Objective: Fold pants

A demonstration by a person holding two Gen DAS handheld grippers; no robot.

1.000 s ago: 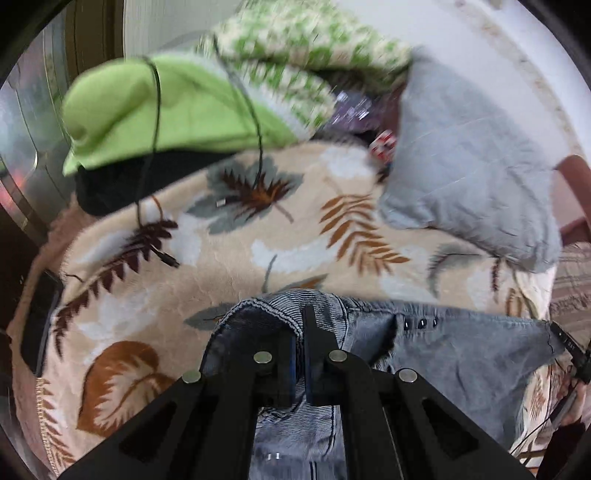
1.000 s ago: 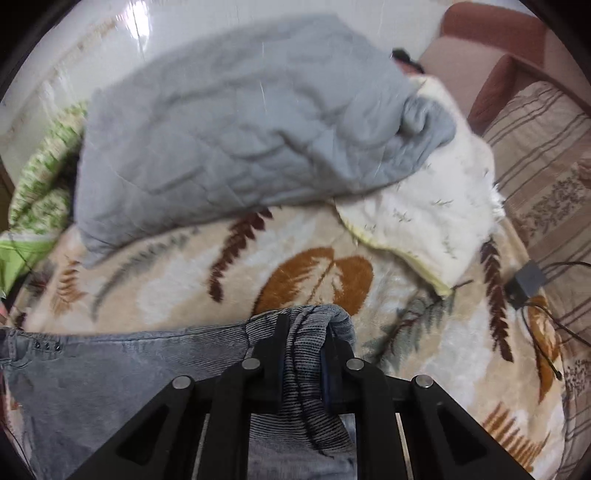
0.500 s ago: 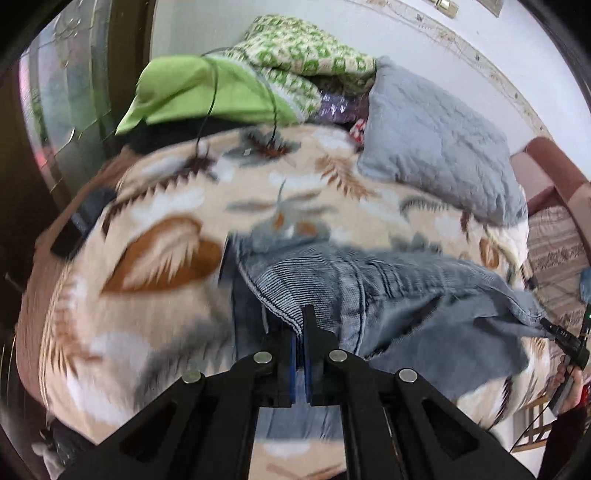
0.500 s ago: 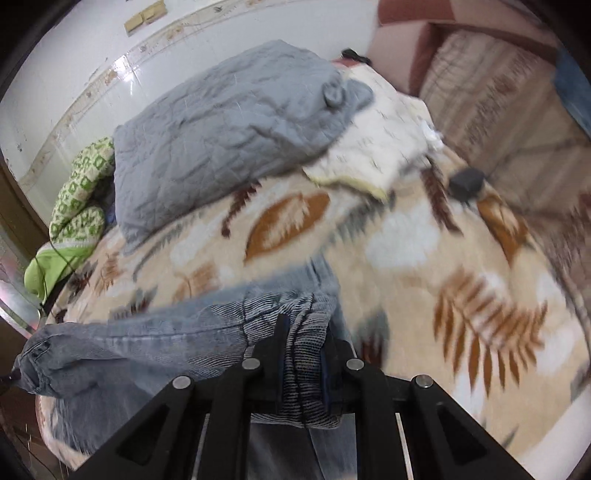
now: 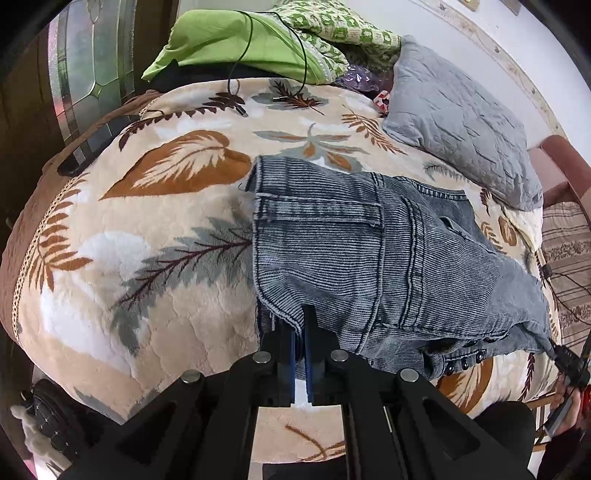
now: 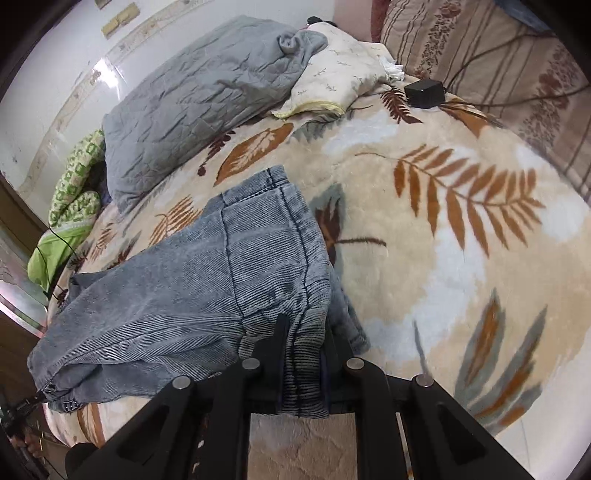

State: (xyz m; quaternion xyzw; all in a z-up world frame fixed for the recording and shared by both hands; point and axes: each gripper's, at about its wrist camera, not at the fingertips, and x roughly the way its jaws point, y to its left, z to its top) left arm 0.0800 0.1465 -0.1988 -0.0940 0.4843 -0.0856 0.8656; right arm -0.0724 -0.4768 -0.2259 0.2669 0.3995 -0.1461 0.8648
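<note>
Bed surface: a cream blanket (image 5: 155, 258) printed with brown and grey leaves covers the whole bed. A grey quilted pillow (image 5: 458, 118) lies at its far side against a pale wall (image 6: 55, 66); beside it sit a green cloth (image 5: 229, 40) and a green-patterned quilt (image 5: 343, 29), with a thin black cable (image 5: 303, 62) trailing over them onto the blanket. In the right wrist view a small black box (image 6: 424, 93) with a cord rests near a striped cushion (image 6: 491, 55). No writing is legible anywhere.

The pants (image 5: 369, 258), grey-blue denim, lie folded over on the blanket, directly ahead of me. My left gripper (image 5: 300, 332) is pinched nearly closed on the pants' near edge. My right gripper (image 6: 303, 343) is clamped on a thick bunch of the same denim, which hangs down between its fingers.
</note>
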